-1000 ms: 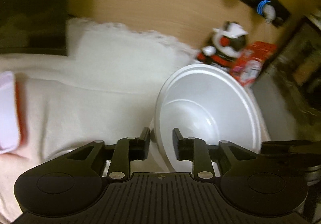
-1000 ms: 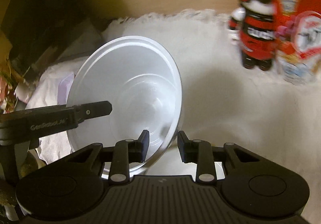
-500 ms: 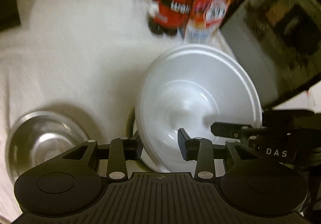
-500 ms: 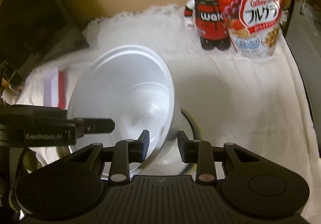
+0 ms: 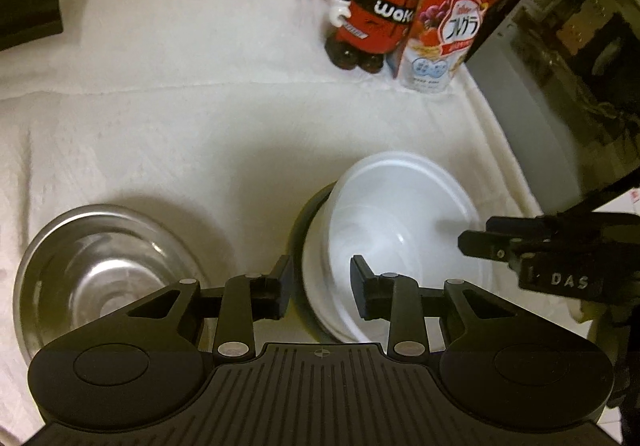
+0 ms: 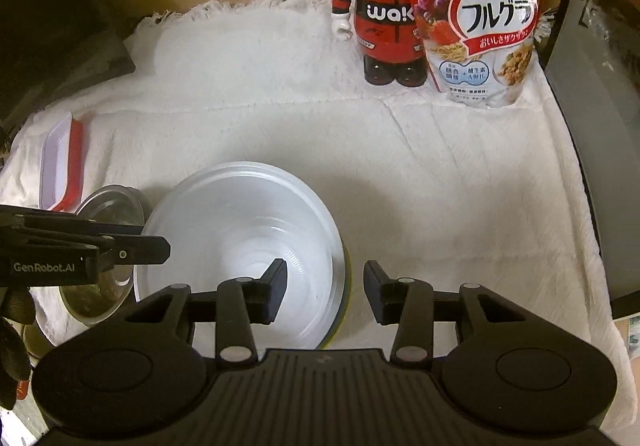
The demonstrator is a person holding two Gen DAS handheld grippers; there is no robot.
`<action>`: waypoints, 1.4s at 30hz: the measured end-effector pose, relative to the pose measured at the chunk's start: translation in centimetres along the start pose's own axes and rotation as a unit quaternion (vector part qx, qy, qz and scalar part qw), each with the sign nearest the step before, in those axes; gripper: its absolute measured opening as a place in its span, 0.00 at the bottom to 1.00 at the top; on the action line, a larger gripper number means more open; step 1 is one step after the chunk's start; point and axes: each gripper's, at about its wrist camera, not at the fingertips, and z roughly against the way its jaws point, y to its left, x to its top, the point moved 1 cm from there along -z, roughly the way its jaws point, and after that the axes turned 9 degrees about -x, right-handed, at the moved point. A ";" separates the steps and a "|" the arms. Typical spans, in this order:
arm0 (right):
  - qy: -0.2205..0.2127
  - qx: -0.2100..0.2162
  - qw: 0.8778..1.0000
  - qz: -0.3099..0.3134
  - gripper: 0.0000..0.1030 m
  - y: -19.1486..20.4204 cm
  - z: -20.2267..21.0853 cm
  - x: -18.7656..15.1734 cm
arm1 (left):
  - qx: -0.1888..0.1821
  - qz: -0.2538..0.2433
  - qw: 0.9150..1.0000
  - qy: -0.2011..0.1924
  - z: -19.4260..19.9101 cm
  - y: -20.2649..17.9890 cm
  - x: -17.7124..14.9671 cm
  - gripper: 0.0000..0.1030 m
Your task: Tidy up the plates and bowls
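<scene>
Currently both grippers are positioned low over the white cloth (image 6: 440, 174), one on each side of the white bowl (image 6: 240, 230).

Left gripper (image 5: 320, 282): released. Its fingers are spread with a clear gap between them and straddle the near left rim of the white bowl. In the right wrist view the fingers enter from the left edge and point toward the bowl's left rim; contact with the rim cannot be determined.

Right gripper (image 6: 325, 286): released. Its fingers are parted wider than the bowl rim that lies between them. The left finger (image 6: 274, 294) sits over the bowl interior; the right finger is outside the rim, over the cloth. Neither pad is seen pressing on the bowl. In the left wrist view this gripper enters from the right, its tips next to the bowl's right rim.

White bowl: upright, nested in a stack that sits on a dark plate (image 5: 310, 214), whose edge shows at the left of the bowl.

Steel bowl (image 5: 104, 274): upright on the cloth, just beside the stack on the left, apart from it.

At the rear of the cloth stand a red-and-black figurine (image 6: 384, 26) and a cereal bag (image 6: 484, 18), touching each other. A red-edged container (image 6: 60, 162) lies at the left edge of the cloth.
</scene>
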 end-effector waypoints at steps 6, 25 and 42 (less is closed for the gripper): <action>0.000 0.000 1.000 0.004 0.41 0.0 -0.7 0.0 | 0.022 -0.039 0.999 -0.021 0.4 -0.8 -0.8 0.33; 0.006 0.028 0.999 -0.023 0.44 -1.0 -4.3 -0.2 | -0.051 0.020 0.996 -0.069 1.8 0.2 -0.9 0.33; -0.048 -0.018 0.996 -0.079 0.44 0.8 -1.9 -2.5 | -0.023 -0.017 0.998 -0.059 1.2 1.3 -2.3 0.33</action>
